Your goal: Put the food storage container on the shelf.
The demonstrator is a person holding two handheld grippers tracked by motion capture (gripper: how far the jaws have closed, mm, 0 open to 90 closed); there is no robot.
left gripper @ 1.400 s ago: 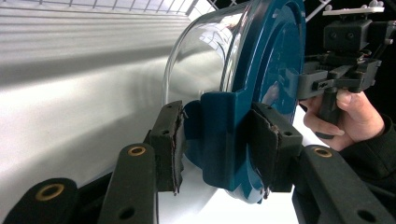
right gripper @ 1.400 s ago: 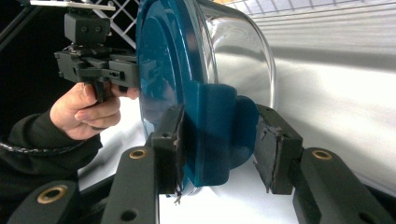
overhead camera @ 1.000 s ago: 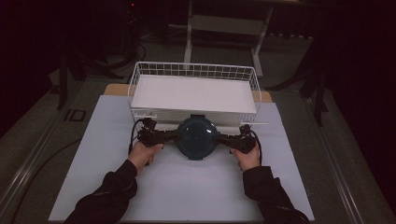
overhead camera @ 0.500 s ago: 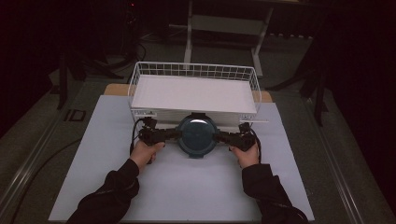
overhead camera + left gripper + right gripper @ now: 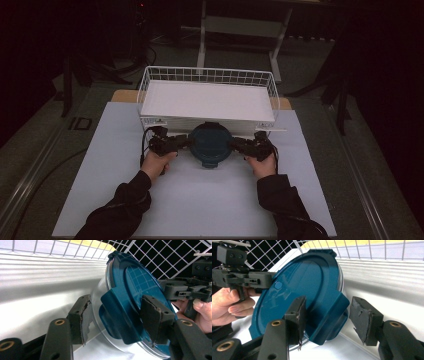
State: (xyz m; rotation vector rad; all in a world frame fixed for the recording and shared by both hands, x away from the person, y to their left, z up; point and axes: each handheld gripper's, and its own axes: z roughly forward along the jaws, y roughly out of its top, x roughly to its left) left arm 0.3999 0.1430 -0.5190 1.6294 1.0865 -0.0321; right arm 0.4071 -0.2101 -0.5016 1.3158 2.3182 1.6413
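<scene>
Round teal-lidded container (image 5: 210, 144) near the counter's (image 5: 200, 200) far edge, just before the wire basket (image 5: 207, 76), left tool (image 5: 172, 143) and right tool (image 5: 243, 145) each part-open, straddling its side latches without closing on them

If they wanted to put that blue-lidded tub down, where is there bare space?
Bare spots: the white table mat between the forearms, and the white wire basket's floor. It is crowded at the basket's front edge, where both grippers flank the round clear container with a teal lid.

Dark room, grey floor (image 5: 45, 150), white table (image 5: 200, 200), metal frame (image 5: 240, 30) behind
</scene>
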